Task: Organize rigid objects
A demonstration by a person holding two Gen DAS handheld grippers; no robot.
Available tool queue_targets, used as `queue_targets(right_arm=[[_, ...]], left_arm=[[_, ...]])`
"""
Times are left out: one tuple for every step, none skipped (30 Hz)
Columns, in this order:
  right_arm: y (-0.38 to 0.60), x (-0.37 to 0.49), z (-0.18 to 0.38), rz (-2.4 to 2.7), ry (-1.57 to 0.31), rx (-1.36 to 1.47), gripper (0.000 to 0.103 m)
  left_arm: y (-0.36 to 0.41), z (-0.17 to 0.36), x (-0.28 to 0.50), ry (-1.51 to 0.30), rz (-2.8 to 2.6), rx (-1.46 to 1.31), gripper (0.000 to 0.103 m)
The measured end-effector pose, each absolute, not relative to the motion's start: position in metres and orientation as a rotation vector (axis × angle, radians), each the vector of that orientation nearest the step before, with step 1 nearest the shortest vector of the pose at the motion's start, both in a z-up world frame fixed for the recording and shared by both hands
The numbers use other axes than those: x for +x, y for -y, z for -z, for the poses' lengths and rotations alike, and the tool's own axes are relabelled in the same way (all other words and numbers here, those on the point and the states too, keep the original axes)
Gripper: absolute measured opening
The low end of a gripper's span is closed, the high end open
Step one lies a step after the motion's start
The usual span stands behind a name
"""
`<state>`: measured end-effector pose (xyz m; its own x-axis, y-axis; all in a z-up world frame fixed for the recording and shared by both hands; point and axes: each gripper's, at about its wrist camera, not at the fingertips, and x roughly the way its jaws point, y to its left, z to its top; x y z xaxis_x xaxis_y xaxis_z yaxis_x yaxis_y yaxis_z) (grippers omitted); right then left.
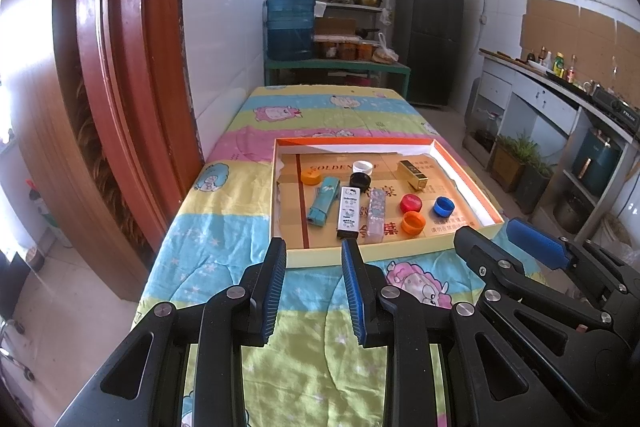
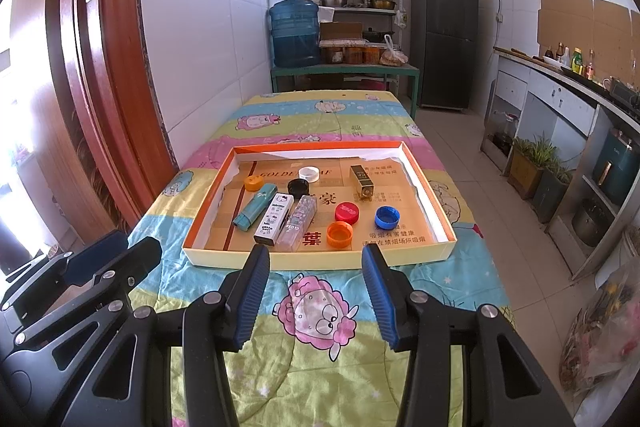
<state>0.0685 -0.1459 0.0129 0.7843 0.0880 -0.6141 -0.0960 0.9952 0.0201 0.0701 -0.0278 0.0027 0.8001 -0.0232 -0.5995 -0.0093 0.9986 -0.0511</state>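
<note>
Tabletop cloth [image 2: 460, 267]: yellow, blue, pink and green bands, printed with pink cartoon sheep and small stars. Shallow box [image 2: 320, 261]: cream outside, orange rim, tan floor with red characters. Caps: orange [image 2: 339, 234], red [image 2: 347, 213], blue [image 2: 387, 217], black [image 2: 300, 187], white [image 2: 309, 173], and a second orange [image 2: 254, 182]. Long boxes: teal [image 2: 255, 207]; white with cartoon print and black ends [image 2: 274, 219]; clear with pastel print [image 2: 299, 222]. Gold and black block [image 2: 362, 182]. Left tool [image 1: 314, 247] and right tool [image 2: 316, 253]: black frames, blue ribbed pads
</note>
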Motion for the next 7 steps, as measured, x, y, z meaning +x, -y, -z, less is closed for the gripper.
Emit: queue_targets(right_arm=[[0.1462,0.0687,-0.0124,-0.099,-0.662,-0.012,0.048],[0.1458,0.0685,-0.0121,-0.099,-0.662,-0.013,0.048],[0.1463,0.0687,-0.0125,-0.099,-0.662,-0.013,0.048],[0.1457,0.0683,-0.0117,-0.099,-0.661,-0.012,0.048],[0.1460,0.0686,-0.0121,-0.099,-0.662,-0.012,0.048],[0.1460,0.0686,-0.0121,-0.099,-0.662,-0.012,0.048],[0.1465,0.0688,-0.0126,-0.099,-0.662,-0.012,0.048]], left_arm=[[0.0278,-0.0028,0.0701,-0.643,0.008,-0.053,0.029],[0.0281,-0.0021,0.0701,-0.643,0.011,-0.053,0.029],[0.0282,-0.0017,0.0693,-0.642,0.014,-0.054,0.029],[0.0282,-0.0011,0.0684,-0.641,0.016,-0.055,0.029],[0.0280,-0.0015,0.0697,-0.641,0.016,-0.056,0.029],[0.0281,-0.0013,0.0691,-0.639,0.010,-0.054,0.029],[0.0277,-0.0017,0.0701,-0.639,0.010,-0.052,0.030]])
